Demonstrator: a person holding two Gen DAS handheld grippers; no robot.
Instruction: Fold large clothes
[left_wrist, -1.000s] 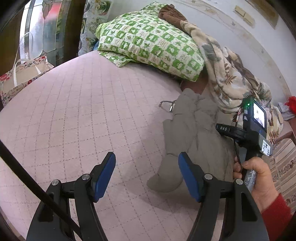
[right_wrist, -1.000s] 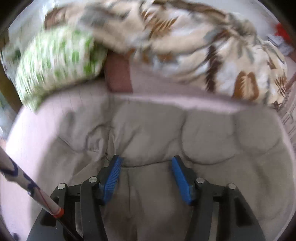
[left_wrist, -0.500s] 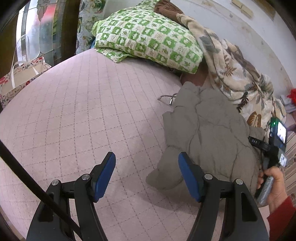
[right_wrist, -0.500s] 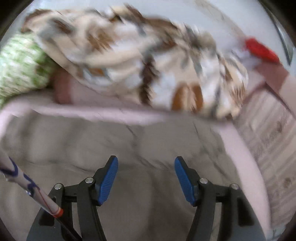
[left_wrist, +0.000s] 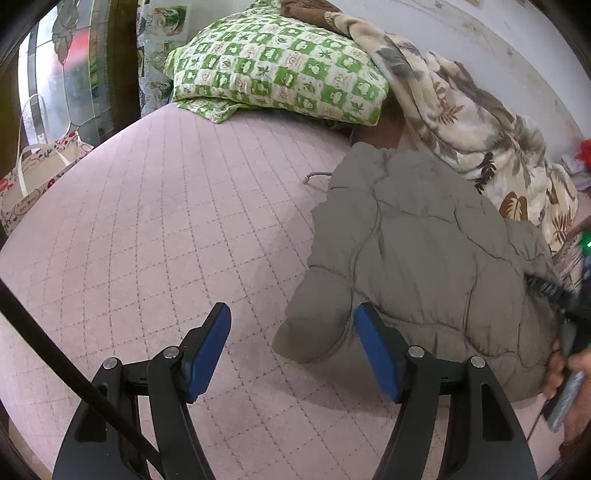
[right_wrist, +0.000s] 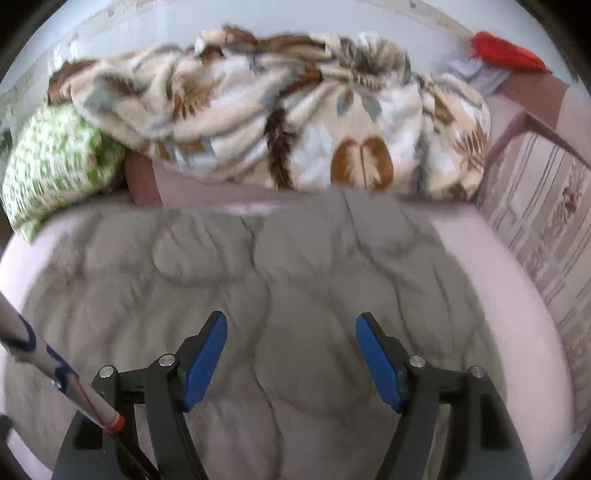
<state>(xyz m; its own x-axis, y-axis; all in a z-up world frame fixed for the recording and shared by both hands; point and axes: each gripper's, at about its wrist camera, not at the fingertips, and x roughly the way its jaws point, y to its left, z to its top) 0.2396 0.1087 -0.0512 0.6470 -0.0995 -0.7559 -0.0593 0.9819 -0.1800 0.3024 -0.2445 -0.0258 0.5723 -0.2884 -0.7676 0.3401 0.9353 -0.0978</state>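
Observation:
A grey-khaki quilted padded jacket (left_wrist: 424, 251) lies bunched on the pink quilted bed cover (left_wrist: 147, 229), with one sleeve end (left_wrist: 314, 328) pointing toward me. My left gripper (left_wrist: 291, 350) is open and empty, hovering just in front of that sleeve end. In the right wrist view the same jacket (right_wrist: 277, 277) fills the lower frame. My right gripper (right_wrist: 291, 354) is open and empty, low over the jacket's middle. The hand with the right gripper's handle (left_wrist: 569, 369) shows at the right edge of the left wrist view.
A green-and-white checked pillow (left_wrist: 277, 70) and a leaf-print blanket (left_wrist: 461, 122) are piled at the head of the bed by the wall. A floral bag (left_wrist: 33, 177) stands off the bed's left side. A striped fabric edge (right_wrist: 546, 221) borders the right.
My right gripper has moved off the jacket's fold toward its right side and opened wider. My left gripper has come slightly closer to the sleeve end. The jacket now lies more spread out.

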